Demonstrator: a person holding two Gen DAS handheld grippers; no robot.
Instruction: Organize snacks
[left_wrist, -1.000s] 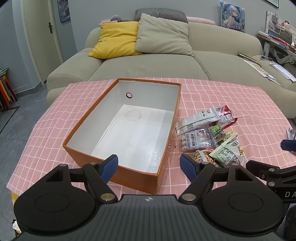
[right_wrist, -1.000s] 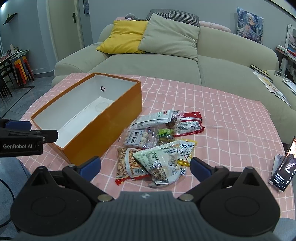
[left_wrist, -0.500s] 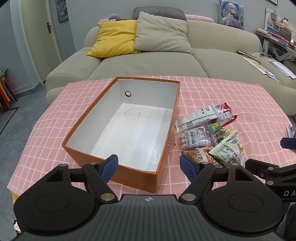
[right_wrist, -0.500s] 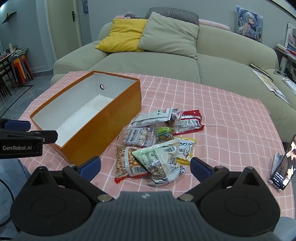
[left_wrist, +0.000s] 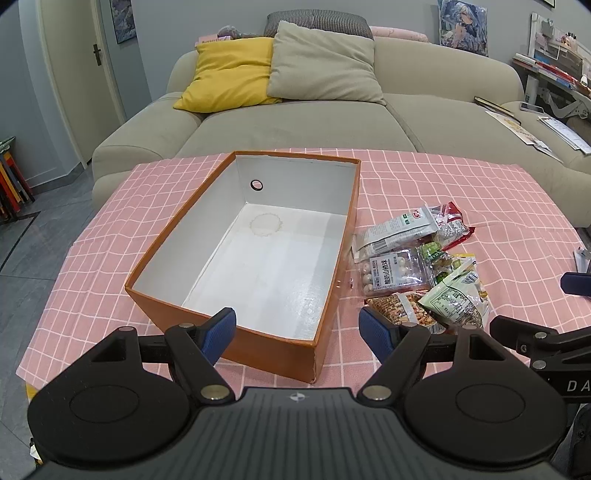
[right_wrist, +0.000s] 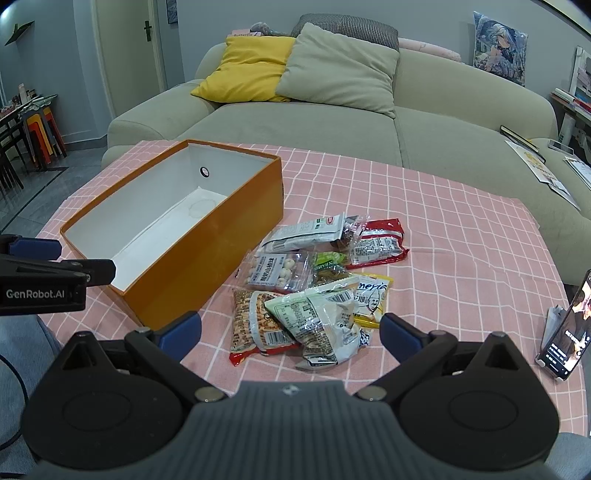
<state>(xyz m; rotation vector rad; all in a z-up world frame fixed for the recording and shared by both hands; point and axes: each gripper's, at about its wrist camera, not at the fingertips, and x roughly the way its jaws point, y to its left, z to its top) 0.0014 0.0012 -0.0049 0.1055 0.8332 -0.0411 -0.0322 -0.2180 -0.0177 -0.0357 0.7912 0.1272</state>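
An orange cardboard box (left_wrist: 334, 236) with a white, empty inside stands open on the pink checked tablecloth; it also shows in the right wrist view (right_wrist: 236, 243). A pile of snack packets (right_wrist: 317, 280) lies just right of the box, among them a white-green bag (right_wrist: 321, 321), a peanut bag (right_wrist: 255, 321), a clear pack of white balls (right_wrist: 277, 271) and a red packet (right_wrist: 376, 242). The pile shows in the left wrist view (left_wrist: 417, 266). My left gripper (left_wrist: 297, 328) is open and empty at the box's near edge. My right gripper (right_wrist: 290, 330) is open and empty just before the pile.
A phone on a stand (right_wrist: 569, 332) sits at the table's right edge. A beige sofa (right_wrist: 332, 125) with a yellow cushion (right_wrist: 247, 70) and a grey one stands behind the table. Stacked stools (right_wrist: 40, 133) are at far left.
Both grippers have moved slightly forward and down toward the table; box and snacks appear a little nearer. Both stay open and nothing on the table has moved.
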